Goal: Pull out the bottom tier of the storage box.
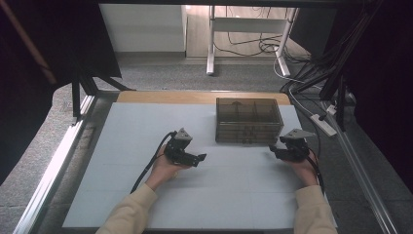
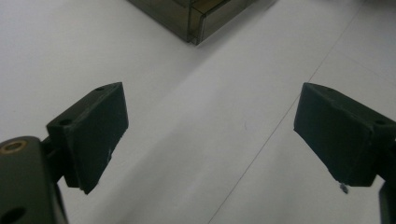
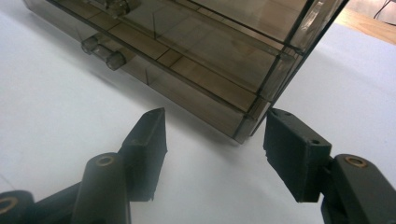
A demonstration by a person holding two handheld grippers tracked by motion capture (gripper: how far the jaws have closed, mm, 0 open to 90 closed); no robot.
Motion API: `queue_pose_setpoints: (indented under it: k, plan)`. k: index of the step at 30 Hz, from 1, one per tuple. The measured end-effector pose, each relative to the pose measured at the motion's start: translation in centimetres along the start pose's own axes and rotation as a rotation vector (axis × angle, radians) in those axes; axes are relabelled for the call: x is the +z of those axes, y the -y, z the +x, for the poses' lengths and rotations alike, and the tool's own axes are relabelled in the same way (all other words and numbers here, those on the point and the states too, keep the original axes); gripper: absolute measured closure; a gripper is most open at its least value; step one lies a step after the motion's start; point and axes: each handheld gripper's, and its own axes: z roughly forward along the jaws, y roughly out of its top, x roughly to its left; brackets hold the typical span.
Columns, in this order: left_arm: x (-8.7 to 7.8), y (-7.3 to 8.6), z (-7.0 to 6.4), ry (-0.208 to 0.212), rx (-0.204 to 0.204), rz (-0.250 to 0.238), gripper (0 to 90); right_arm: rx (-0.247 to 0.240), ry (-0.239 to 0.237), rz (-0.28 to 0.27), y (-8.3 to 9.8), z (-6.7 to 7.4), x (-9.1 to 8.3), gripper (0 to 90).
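The table (image 1: 122, 195) carries a pale grey-white mat that covers most of its top; a strip of bare wood runs along the far edge. A smoked, see-through drawer box (image 1: 249, 121) stands on the mat near the far edge, right of centre, with its stacked drawers facing the person. In the right gripper view the box (image 3: 201, 60) shows inner dividers and a clear drawer handle (image 3: 103, 52) on its front.

The left gripper (image 1: 200, 158) is held over the mat left of centre, well apart from the box, pointing toward the right side. Its jaws stand wide apart with nothing between them; in the left gripper view (image 2: 210, 140) a corner of the box lies beyond them.

The right gripper (image 1: 273, 150) sits just beside the near right corner of the box. Its jaws (image 3: 212, 144) stand moderately open and empty, with the box corner just ahead of the gap.
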Motion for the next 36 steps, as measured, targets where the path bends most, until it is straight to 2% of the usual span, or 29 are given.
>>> queue_pose_setpoints:
  k: [10,20,26,30,33,36]
  plan:
    - [0.1,0.0,0.0,0.007,-0.002,-0.003,10.1,-0.006,0.002,0.016,0.0,-0.2,0.5,44.1]
    - [0.2,0.1,-0.3,0.016,0.015,0.002,10.2,-0.017,0.03,0.027,0.1,-0.1,0.7,58.9]
    - [0.3,0.0,-0.4,0.018,0.02,-0.002,11.0,-0.009,0.031,0.026,0.1,-0.2,0.7,59.8]
    - [1.0,0.0,-0.5,0.027,0.023,0.005,11.8,0.0,0.028,0.022,0.1,-0.2,0.7,60.2]
    - [1.5,-0.3,-0.6,0.024,0.028,0.016,12.1,0.0,0.026,0.021,0.1,-0.3,0.7,60.4]
    - [1.7,-0.7,-0.7,0.021,0.029,0.005,13.0,0.001,0.023,0.02,0.1,-0.3,0.7,60.7]
